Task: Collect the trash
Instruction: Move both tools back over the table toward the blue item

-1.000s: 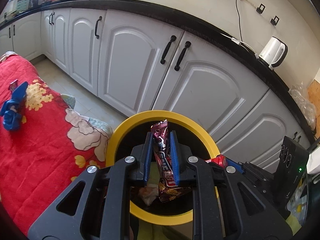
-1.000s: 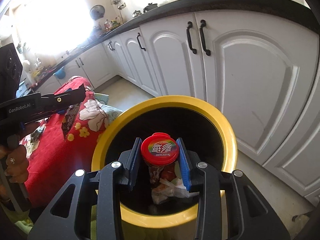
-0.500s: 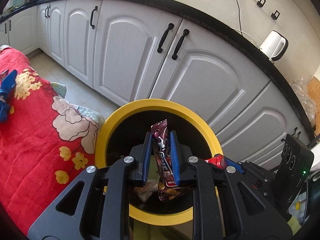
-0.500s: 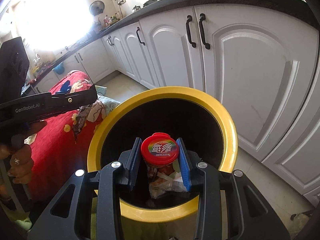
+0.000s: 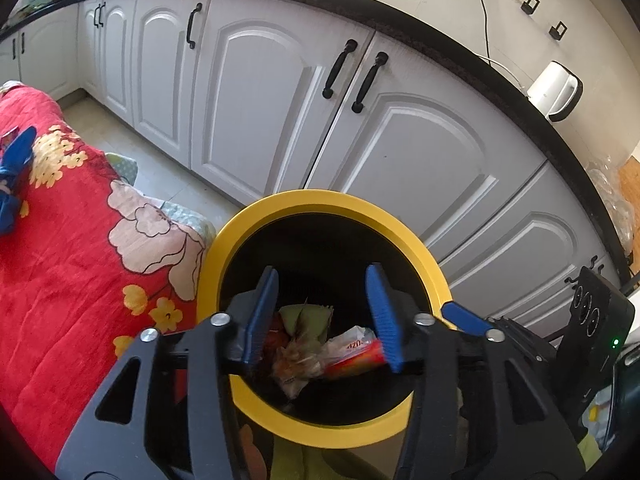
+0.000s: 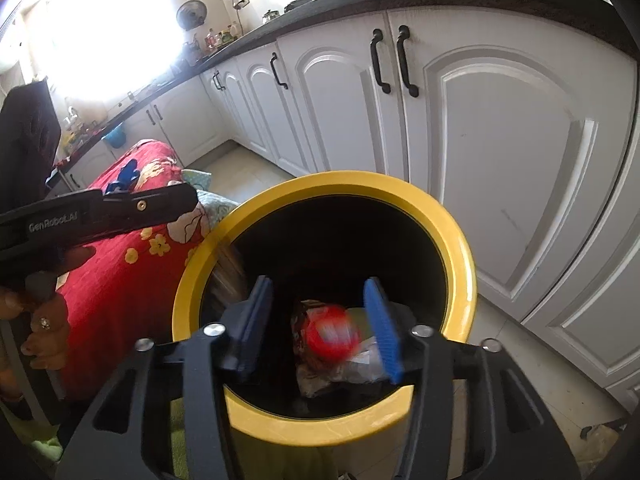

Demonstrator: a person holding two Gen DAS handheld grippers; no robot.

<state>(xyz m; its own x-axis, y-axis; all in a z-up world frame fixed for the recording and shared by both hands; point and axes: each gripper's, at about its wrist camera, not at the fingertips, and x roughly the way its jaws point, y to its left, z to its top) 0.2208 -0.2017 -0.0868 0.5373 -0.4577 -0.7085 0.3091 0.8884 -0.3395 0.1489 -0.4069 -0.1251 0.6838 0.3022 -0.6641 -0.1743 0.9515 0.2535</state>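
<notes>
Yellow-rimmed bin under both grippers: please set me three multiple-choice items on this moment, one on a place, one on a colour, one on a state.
1. Where is the red-lidded jar?
A. On the counter
B. Inside the bin, below the right gripper
C. On the red blanket

2. What colour are the cabinet door handles?
A. Black
B. Silver
C. White

3. How does the left gripper stand?
A. Shut on a wrapper
B. Shut with nothing in it
C. Open, nothing between its pads

Answers:
1 B: the jar shows blurred between the open right pads, down among the trash in the bin.
2 A: the handles stand out dark on the white doors.
3 C: its jaws have just been opening, and its blue pads stand apart with only the bin's trash far below.
</notes>
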